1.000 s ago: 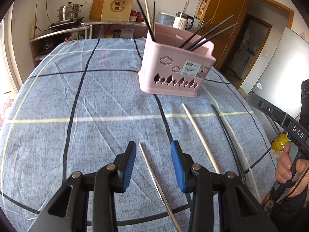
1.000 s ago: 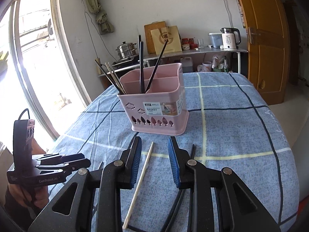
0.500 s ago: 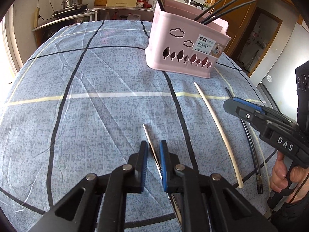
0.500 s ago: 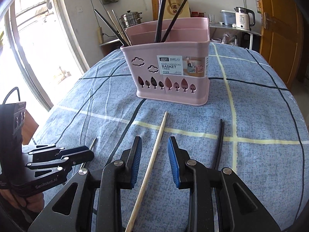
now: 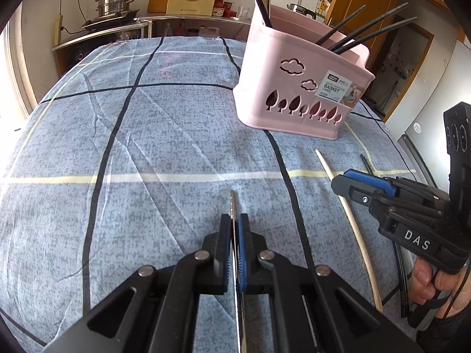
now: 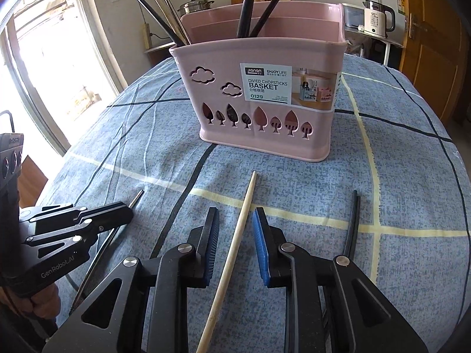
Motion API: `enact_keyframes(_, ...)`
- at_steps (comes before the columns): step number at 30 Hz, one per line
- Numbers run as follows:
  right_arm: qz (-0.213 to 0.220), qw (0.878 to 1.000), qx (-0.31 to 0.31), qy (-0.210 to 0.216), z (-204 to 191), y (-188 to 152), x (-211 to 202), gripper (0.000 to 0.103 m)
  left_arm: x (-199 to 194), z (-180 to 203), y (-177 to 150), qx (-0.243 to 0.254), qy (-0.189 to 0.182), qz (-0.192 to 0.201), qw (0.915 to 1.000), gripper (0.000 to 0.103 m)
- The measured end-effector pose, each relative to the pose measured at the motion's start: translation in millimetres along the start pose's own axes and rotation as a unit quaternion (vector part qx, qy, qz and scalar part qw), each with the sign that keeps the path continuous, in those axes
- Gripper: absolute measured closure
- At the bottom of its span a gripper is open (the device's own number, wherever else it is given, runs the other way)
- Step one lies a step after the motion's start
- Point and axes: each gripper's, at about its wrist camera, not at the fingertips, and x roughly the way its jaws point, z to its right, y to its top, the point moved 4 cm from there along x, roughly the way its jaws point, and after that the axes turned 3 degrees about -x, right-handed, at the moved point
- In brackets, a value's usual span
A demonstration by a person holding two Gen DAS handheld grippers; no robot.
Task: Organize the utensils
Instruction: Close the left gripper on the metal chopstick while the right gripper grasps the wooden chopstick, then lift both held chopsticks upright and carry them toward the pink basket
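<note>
Now: metal chopstick (image 5: 232,203), flat on the blue cloth (image 5: 147,147), pinched by the left gripper (image 5: 234,223), whose jaws stood wide a second ago; ready for lifting. Wooden chopstick (image 6: 241,223), between the closing right gripper (image 6: 235,226) pads, untouched. Pink basket (image 6: 265,103) looms nearer than before.

So the basket (image 6: 265,94) sits ahead of both grippers on the cloth (image 6: 397,176), chopsticks (image 6: 250,3) standing in it. A metal chopstick (image 5: 232,203) lies between the left gripper's (image 5: 234,220) pads. A wooden one (image 6: 235,235) lies between the right gripper's (image 6: 235,229), another stick (image 6: 353,220) just right of it.
</note>
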Motion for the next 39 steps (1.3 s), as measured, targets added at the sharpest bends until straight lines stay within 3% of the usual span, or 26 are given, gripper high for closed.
enact_keyframes(10, -0.028, 0.999, -0.007, -0.019, 3.3, 15.1, 20.1, 0.080, 14.0, -5.2, 21.4, 0.020, 0.026, -0.013, 0.9994, 0.098)
enact_keyframes(13, -0.031, 0.999, -0.022, -0.038, 0.4, 18.3, 23.1, 0.094, 17.5, 1.6, 24.5, 0.049, 0.042, -0.021, 0.9977, 0.097)
enact_keyframes(19, -0.029, 0.999, -0.015, -0.028, -0.1, 18.1, 21.0, 0.097, 19.5, 7.5, 26.6, 0.069, 0.050, -0.024, 0.9960, 0.097)
enact_keyframes(25, 0.002, 1.000, -0.017, -0.015, -6.6, 23.0, 0.0, 0.097, 9.9, 7.6, 33.7, 0.056, 0.034, -0.014, 0.9978, 0.098)
enact_keyframes(39, 0.098, 0.995, -0.026, -0.003, -18.1, 55.0, -69.4, 0.097, -68.7, 17.8, 64.5, 0.055, -0.007, 0.072, 0.9959, 0.098)
